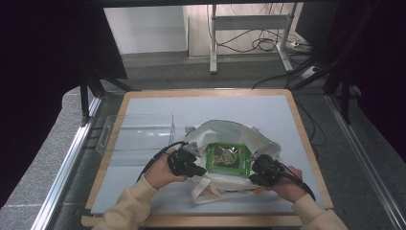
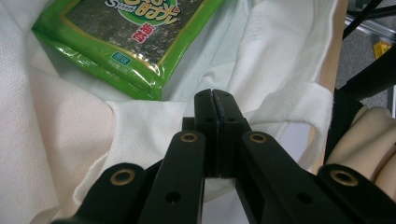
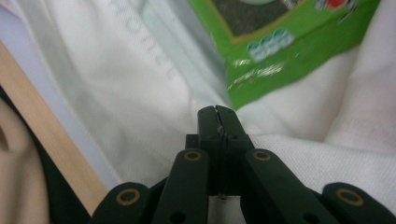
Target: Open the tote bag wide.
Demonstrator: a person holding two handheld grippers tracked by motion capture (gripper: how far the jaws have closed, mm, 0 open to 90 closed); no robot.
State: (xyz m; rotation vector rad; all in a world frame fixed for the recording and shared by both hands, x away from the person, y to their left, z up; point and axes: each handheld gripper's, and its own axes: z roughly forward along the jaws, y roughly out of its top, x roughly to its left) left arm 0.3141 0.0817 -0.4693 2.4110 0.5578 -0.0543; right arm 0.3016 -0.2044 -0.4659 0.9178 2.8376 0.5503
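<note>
Both grippers, left (image 1: 189,162) and right (image 1: 261,170), fingers closed on the tote bag's (image 1: 225,132) rim; thin cloth may slip free, hiding the seaweed packet (image 1: 228,157) between them.

The far half of the counter (image 1: 230,103) at twelve o'clock lies open to me. At ten o'clock the clear tray (image 1: 136,133) blocks passage, and the white bag (image 1: 225,132) with its green packet (image 1: 228,158) crowds the middle.

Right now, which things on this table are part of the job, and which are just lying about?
In the job: white cloth bag, green seaweed packet inside it, left gripper and right gripper at the bag's edge.

Lying about: clear plastic tray, floor cables.
</note>
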